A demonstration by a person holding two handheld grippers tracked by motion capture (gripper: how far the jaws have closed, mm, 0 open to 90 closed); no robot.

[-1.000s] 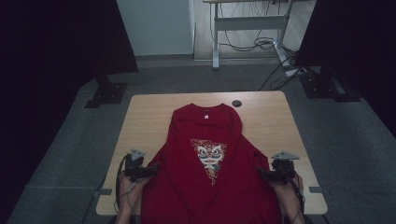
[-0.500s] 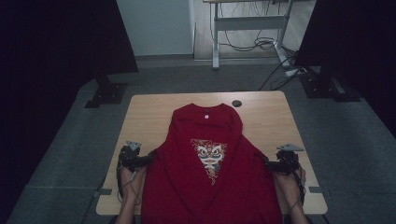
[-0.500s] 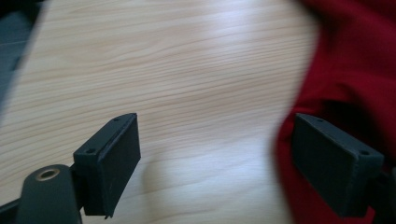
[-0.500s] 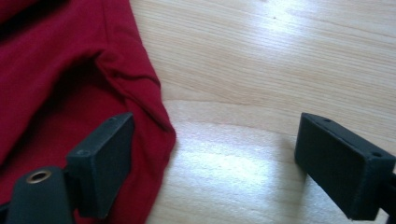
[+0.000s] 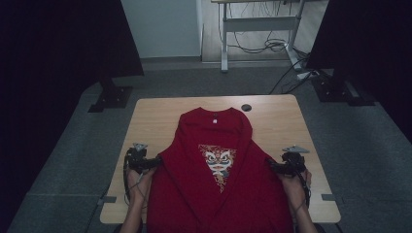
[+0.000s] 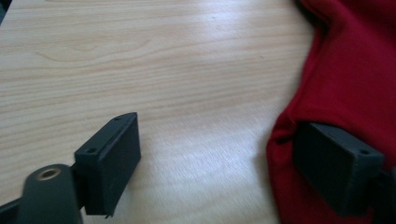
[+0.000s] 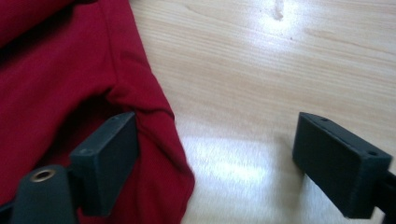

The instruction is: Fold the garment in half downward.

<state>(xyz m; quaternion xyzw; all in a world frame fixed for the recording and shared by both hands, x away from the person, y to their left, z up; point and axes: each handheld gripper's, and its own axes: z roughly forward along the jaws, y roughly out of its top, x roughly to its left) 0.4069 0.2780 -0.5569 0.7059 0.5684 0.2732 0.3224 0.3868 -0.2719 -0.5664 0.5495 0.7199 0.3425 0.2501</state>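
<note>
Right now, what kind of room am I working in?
Probably a lab or recording studio: dark curtains flank the wooden table, stands sit on grey carpet, and cables trail under a desk behind. A red shirt lies spread out.

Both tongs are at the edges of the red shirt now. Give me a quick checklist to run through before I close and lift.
1. Left tongs open: ok, jaws stand wide apart, having just closed a little.
2. Cloth between the left jaws: not ok, the red shirt edge lies against the inner face of one jaw; bare table fills the gap.
3. Right tongs open: ok, also wide, having just closed a little.
4. Cloth between the right jaws: partly ok, the hem reaches slightly into the gap by one jaw.
5. Shirt lying flat: ok in the high view, print up.
6. Near hem on the table: cannot tell, it runs past the picture's bottom edge.
</note>
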